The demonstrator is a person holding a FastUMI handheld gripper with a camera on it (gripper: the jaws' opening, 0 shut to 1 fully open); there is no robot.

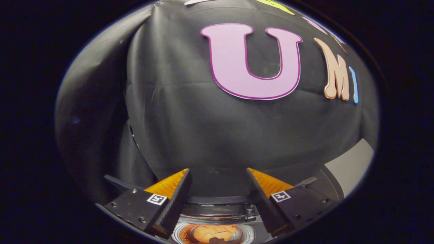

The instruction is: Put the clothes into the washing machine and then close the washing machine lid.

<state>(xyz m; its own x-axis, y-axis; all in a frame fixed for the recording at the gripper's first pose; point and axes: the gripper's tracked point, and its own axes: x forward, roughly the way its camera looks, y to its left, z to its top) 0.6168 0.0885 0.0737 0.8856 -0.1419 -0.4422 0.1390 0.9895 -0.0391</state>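
Below the claw (217, 183), spread wide and holding nothing: washing machine (213, 211) drum opening, orange clothes (212, 233) inside, partly cut off. Lid hard to make out. Beyond, black cloth wall (203, 118).

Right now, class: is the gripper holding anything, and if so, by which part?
Nothing is held. The gripper is open, fingers apart with only air between them, above the round washing machine drum holding an orange garment.
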